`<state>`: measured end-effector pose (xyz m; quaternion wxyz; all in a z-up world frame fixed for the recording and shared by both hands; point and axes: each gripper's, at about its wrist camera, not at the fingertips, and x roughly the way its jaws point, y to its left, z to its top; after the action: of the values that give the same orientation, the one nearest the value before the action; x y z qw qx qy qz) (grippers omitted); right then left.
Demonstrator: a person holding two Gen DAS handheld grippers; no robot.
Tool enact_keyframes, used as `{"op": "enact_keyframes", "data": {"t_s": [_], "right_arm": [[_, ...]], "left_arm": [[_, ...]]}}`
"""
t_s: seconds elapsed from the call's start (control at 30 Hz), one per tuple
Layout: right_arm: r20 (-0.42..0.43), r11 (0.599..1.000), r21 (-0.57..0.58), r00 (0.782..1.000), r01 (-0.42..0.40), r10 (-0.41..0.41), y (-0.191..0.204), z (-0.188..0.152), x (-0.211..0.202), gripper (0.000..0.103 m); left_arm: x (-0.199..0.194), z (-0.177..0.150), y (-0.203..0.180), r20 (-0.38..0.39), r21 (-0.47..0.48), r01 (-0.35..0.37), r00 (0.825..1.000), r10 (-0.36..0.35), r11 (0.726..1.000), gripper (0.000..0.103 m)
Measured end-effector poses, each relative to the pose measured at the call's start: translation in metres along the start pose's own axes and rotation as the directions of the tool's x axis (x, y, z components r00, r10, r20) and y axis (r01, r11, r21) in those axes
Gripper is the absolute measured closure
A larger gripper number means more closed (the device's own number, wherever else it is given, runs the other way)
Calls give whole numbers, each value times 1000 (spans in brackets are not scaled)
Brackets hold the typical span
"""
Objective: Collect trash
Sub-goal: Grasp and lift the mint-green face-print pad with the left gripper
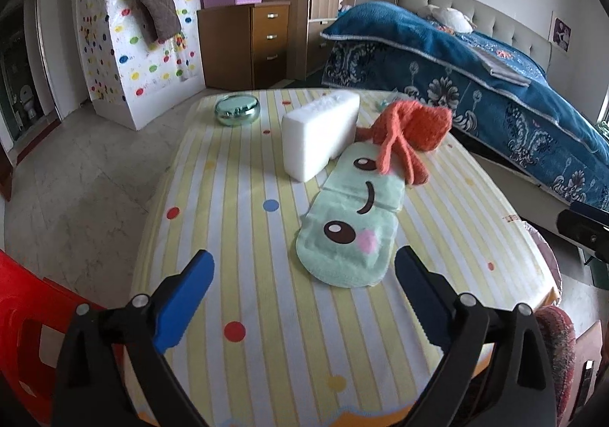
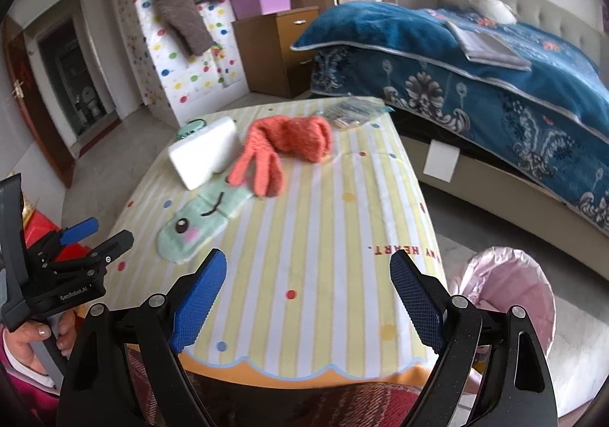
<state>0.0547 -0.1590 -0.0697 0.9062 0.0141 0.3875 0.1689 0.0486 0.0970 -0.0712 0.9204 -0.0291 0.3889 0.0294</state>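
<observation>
On the yellow-striped tablecloth (image 1: 243,236), the white foam block (image 1: 319,134) stands at the far middle, probably light, stiff and crumbly, best taken across its narrow sides. The crumpled clear wrapper (image 2: 352,111) at the far edge looks limp and slippery. The left gripper (image 1: 304,297) and right gripper (image 2: 308,297) hover near the table's front edge, jaws wide and empty.

My foam block (image 2: 204,152) hides most of the green tin (image 2: 189,128) in the right view; only its rim shows behind. The orange glove (image 1: 409,130) covers the top end of the mint cloth (image 1: 352,225), and in the left view it also hides nearly all of the plastic packet (image 2: 352,111) at the far edge. The pink bin (image 2: 510,293) is partly behind my right finger (image 2: 416,307). The red stool (image 1: 23,316) is cut by the picture's edge
</observation>
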Motion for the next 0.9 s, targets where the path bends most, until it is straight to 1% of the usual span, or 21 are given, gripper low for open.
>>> {"op": "enact_keyframes", "data": {"t_s": [0.17, 0.33, 0.37, 0.47, 0.5, 0.57, 0.6, 0.67, 0.83, 0.9], "right_arm": [[-15, 1000, 20, 1000, 6, -6, -14, 3, 10, 16], [-9, 999, 31, 1000, 6, -6, -24, 5, 20, 16], [-7, 999, 31, 1000, 7, -7, -25, 5, 21, 17], [-10, 999, 33, 1000, 6, -6, -28, 5, 27, 27], [-12, 999, 33, 1000, 7, -6, -29, 6, 28, 31], [-13, 999, 33, 1000, 6, -5, -29, 9, 28, 32], [-14, 999, 32, 1000, 6, -5, -30, 8, 28, 32], [-13, 999, 32, 1000, 6, -6, -29, 10, 28, 32], [-13, 999, 40, 1000, 4, -4, -30, 9, 28, 32], [-14, 999, 41, 1000, -1, 2, -31, 8, 27, 32]], "left_arm": [[24, 2, -2, -53, -2, 34, 998, -34, 999, 10], [49, 13, -14, -89, 23, 77, 993, -74, 997, 10], [53, 15, -16, -96, 28, 78, 993, -75, 997, 10], [68, 23, -26, -116, 49, 98, 989, -91, 994, 11], [71, 24, -29, -125, 59, 101, 988, -93, 993, 13], [80, 26, -36, -146, 91, 104, 985, -90, 990, 13], [84, 26, -40, -160, 111, 96, 984, -78, 989, 14], [88, 26, -47, -161, 165, 62, 986, -35, 984, 15], [82, 22, -43, -144, 169, 66, 989, -41, 983, 32], [79, 19, -42, -138, 169, 64, 990, -41, 984, 36]]}}
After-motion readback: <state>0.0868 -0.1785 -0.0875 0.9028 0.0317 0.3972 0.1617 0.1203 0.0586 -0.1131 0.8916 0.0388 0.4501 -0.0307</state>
